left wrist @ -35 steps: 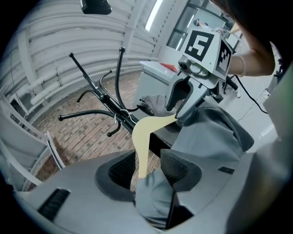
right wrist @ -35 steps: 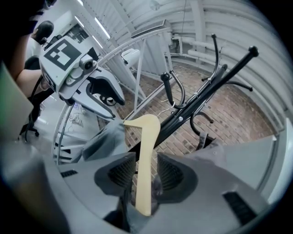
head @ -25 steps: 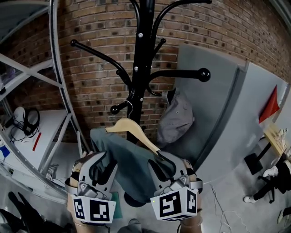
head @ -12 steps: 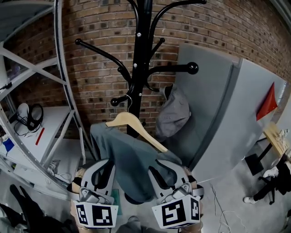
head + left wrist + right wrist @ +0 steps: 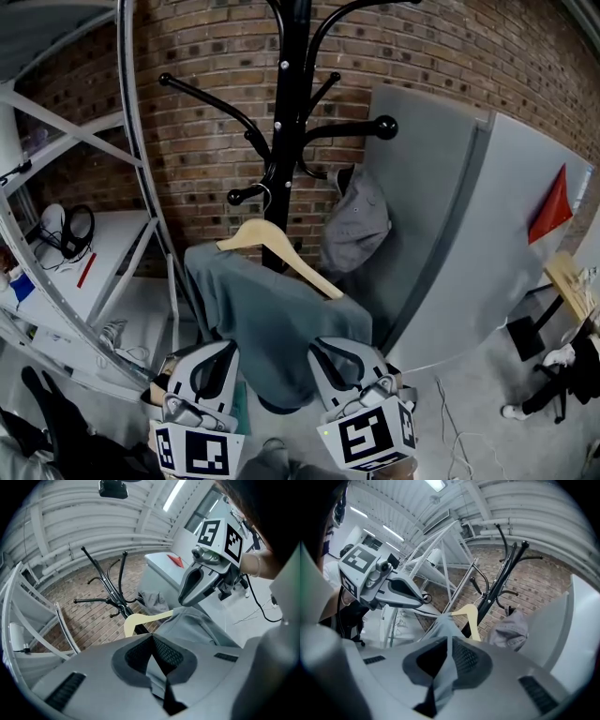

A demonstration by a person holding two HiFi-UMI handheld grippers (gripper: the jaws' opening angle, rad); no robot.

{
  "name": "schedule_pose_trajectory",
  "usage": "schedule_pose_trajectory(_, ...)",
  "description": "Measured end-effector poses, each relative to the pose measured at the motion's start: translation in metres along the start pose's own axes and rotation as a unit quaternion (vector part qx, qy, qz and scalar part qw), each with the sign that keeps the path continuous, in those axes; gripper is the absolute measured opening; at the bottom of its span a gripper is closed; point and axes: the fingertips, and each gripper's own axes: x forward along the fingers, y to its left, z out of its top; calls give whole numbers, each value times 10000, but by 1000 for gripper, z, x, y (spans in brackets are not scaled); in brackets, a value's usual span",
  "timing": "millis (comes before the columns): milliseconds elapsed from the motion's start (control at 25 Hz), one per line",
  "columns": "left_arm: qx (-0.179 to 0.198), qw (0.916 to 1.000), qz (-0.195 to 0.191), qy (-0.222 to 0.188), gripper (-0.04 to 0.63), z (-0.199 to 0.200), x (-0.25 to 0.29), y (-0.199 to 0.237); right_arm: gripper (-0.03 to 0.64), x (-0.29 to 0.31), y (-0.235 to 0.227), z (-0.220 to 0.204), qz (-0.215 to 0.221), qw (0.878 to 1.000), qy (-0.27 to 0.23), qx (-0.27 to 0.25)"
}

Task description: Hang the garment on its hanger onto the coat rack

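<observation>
A grey garment (image 5: 272,328) is hanging over a wooden hanger (image 5: 281,258) in front of the black coat rack (image 5: 286,112). The hanger's long bar is slanting from upper left to lower right in the head view. Its wire hook (image 5: 266,191) is pointing up beside a low peg (image 5: 236,198); whether it is resting there is unclear. The left gripper (image 5: 221,352) and right gripper (image 5: 330,351), jaws just closing, are pinching the garment's lower fabric, one at each side.

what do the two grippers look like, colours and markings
The left gripper and right gripper match: light grey moulded shells, black mesh-textured pads inside the jaws, and a white cube with black square markers at the back of each.
</observation>
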Motion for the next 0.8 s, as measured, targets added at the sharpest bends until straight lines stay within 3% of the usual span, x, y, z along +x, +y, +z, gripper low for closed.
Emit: schedule_pose_trajectory(800,-103,9983,-312,485,3,-19,8,-15,29,1,-4,-6,108,9999,16,129)
